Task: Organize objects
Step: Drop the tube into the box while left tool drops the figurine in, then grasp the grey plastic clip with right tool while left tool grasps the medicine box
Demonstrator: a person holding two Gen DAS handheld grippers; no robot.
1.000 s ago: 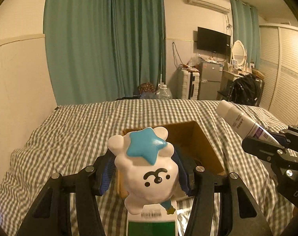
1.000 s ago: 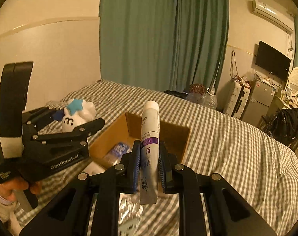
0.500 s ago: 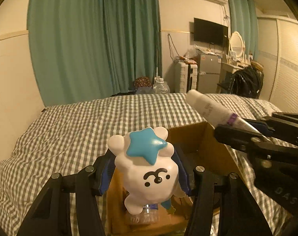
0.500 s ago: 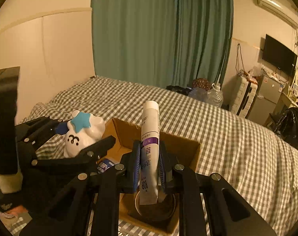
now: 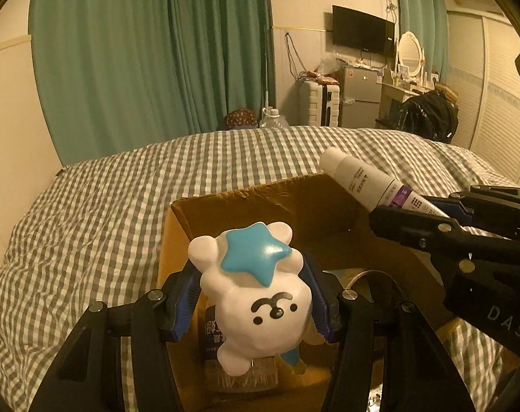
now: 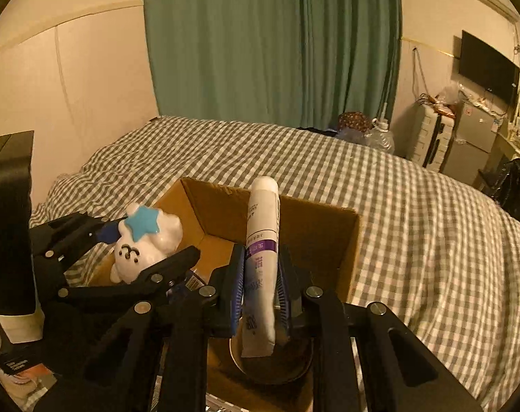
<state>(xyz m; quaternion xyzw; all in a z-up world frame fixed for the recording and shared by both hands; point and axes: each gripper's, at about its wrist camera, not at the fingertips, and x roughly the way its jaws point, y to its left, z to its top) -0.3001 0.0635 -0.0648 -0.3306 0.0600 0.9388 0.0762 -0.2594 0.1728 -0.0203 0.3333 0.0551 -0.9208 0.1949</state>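
Cardboard box on checked bed, open top. Left hand-held gripper clamps white bear toy w/ blue star, over box's near-left. Right hand-held gripper pinches white tube above bowl inside. Advice: lower each well below rim before releasing, keep grippers apart, avoid bottle underneath.

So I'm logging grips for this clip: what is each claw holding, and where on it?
The left claw grips the white bear toy by its sides. The right claw grips the white tube around its lower, flat end.
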